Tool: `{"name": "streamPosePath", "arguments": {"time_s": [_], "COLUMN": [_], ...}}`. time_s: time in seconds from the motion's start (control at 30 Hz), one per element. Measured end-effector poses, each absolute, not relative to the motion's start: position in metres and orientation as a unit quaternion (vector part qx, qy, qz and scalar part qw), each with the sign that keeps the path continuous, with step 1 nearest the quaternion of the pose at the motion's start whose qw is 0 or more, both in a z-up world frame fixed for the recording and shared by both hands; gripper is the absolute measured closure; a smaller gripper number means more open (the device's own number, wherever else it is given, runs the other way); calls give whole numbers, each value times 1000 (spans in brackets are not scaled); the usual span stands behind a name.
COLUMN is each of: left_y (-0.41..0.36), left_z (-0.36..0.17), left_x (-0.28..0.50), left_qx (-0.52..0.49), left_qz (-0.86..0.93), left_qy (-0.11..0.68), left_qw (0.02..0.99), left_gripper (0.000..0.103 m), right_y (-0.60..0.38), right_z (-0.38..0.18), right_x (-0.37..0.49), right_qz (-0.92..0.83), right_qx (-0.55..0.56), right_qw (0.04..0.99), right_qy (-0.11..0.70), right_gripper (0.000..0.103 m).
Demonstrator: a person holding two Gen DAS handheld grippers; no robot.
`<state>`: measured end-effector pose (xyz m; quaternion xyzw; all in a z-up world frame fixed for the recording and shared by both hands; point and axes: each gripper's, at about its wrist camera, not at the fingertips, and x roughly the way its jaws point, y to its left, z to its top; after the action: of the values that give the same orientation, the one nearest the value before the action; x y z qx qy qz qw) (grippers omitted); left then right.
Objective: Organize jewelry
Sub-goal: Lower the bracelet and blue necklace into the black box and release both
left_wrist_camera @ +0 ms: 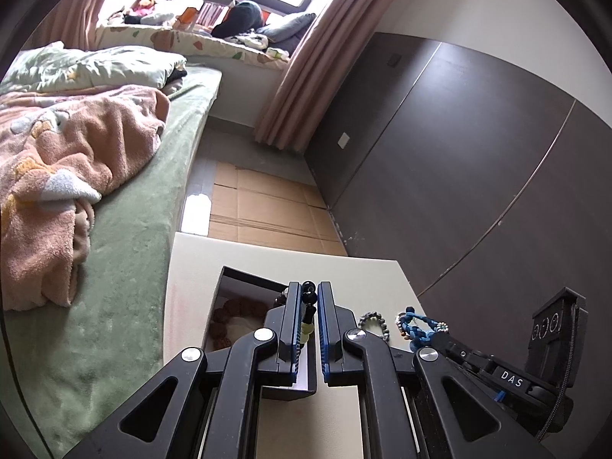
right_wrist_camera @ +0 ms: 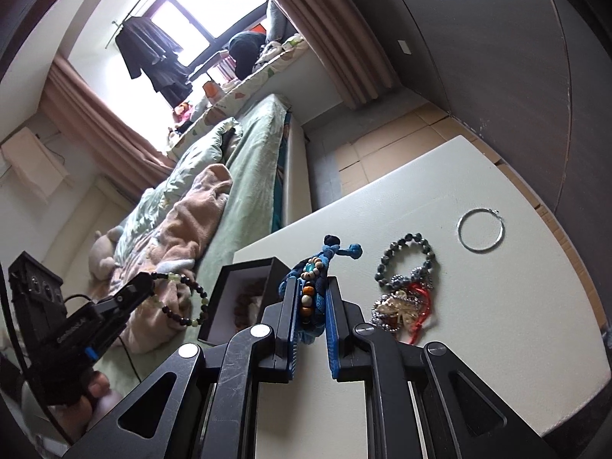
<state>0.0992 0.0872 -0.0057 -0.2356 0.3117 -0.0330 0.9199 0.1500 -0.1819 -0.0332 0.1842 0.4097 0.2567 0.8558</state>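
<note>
Box [right_wrist_camera: 244,294] at table [right_wrist_camera: 497,325] edge (bedside), floor beyond

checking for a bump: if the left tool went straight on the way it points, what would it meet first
Probably the open black box on the white table: it sits just beyond the left tool, which is shut on a dark beaded bracelet. Depth is unclear, so it might pass above the rim.

A home bedroom: an unmade bed [left_wrist_camera: 126,199] with blankets, pink curtains [left_wrist_camera: 302,76] and a cluttered window seat [left_wrist_camera: 191,38].
</note>
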Motion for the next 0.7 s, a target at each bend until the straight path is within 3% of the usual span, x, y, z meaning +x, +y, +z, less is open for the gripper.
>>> {"name": "streamPosePath", "arguments": {"time_s": [0.37, 0.4, 0.47, 0.5, 0.53, 0.7], "left_y": [93, 96, 102, 105, 109, 118], "left_z": [-17, -19, -21, -20, -19, -11], "left_x": [127, 129, 131, 129, 127, 123], "left_qx": [-237, -242, -253, -257, -258, -245], "left_qz": [-19, -17, -9, -4, 5, 35], "left_qy": [347, 350, 353, 347, 337, 318], "left_qw": [907, 905, 901, 902, 905, 915], "left_gripper": [93, 85, 54, 32, 19, 15], "right_y": [-153, -151, -143, -139, -134, -104], "right_z": [-37, -37, -39, -39, -39, -42], "right_x": [165, 166, 167, 168, 168, 168], "right_qz": [290, 296, 307, 313, 318, 341], "right_qx": [195, 198, 203, 205, 205, 201], "right_qw": [844, 842, 837, 834, 833, 826], "right_qy": [407, 406, 405, 405, 404, 401], "right_gripper": [89, 89, 89, 89, 89, 89]}}
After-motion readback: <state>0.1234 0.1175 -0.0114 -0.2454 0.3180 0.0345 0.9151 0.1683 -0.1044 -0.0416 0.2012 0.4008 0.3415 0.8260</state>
